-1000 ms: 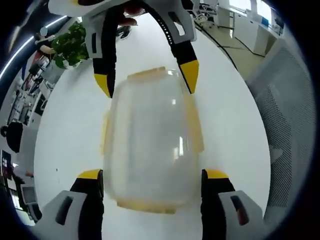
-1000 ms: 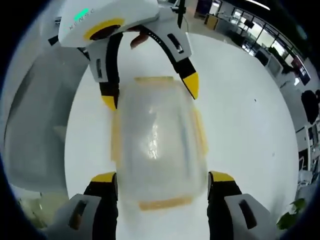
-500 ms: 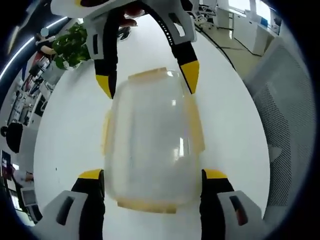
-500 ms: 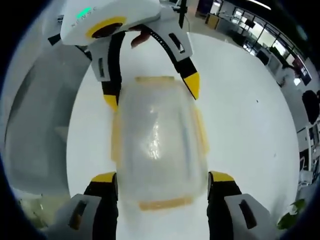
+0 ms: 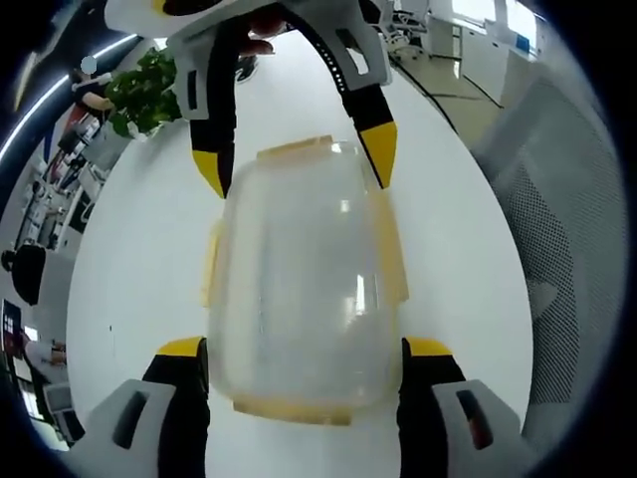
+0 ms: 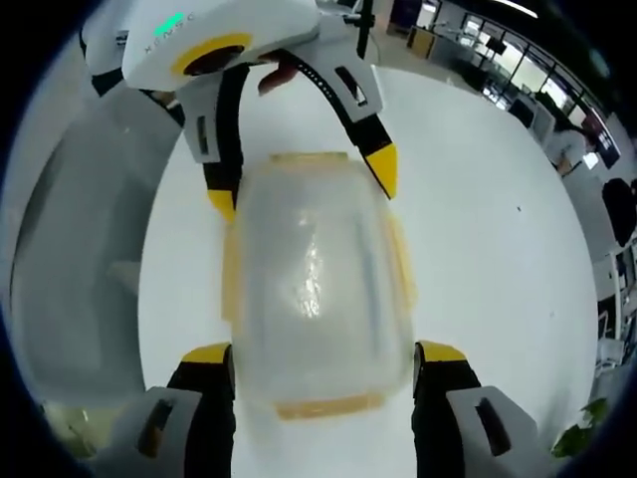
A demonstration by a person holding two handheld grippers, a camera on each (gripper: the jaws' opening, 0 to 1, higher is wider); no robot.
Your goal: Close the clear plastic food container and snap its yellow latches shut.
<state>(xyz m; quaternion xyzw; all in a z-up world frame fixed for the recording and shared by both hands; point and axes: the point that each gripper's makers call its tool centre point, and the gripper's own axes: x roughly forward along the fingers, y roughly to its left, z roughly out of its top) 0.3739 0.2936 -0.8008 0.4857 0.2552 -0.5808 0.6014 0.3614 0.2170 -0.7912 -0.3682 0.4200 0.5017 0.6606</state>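
Container (image 5: pixel 304 289) between both tongs' spread tips; contact unclear; latch state indistinct.

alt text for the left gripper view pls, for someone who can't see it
A clear plastic food container with yellow latches sits on a white table, its near end between the left gripper's open yellow-tipped jaws. The right gripper straddles its far end from above. A green plant stands at the upper left.
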